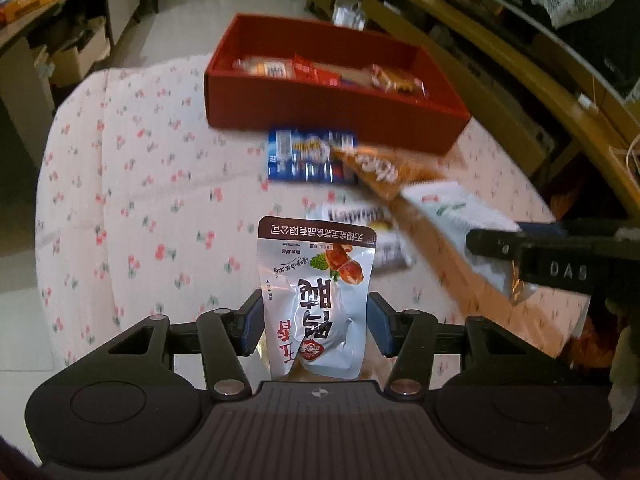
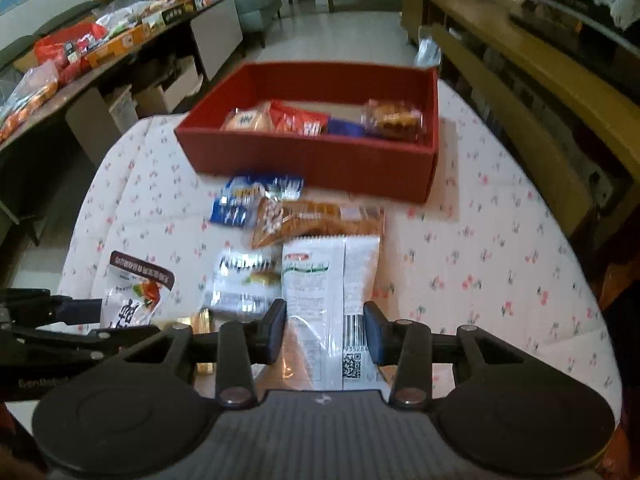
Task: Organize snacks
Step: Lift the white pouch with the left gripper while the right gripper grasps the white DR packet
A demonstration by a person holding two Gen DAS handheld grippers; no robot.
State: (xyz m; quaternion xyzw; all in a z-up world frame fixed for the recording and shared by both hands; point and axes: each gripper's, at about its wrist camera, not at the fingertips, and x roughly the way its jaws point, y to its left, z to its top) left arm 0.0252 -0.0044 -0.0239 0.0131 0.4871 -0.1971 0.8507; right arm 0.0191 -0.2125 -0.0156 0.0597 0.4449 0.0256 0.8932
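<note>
My left gripper (image 1: 316, 320) is shut on a silver pouch (image 1: 316, 276) with a brown top band, held upright above the table. My right gripper (image 2: 325, 330) is shut on a white packet (image 2: 320, 280) with green print and a barcode. The red box (image 1: 332, 120) (image 2: 312, 160) stands at the far side of the table with several wrapped snacks inside. Between the box and the grippers lie a blue packet (image 2: 248, 200), an orange-brown packet (image 2: 316, 220) and a clear packet with black lettering (image 2: 244, 280). The left gripper with its pouch (image 2: 132, 296) is to the left of the right one.
The round table wears a white cloth with a cherry print (image 2: 500, 260). A wooden cabinet (image 2: 540, 80) runs along the right. A long side table (image 2: 80, 64) piled with more snacks and boxes stands to the left, across a strip of floor.
</note>
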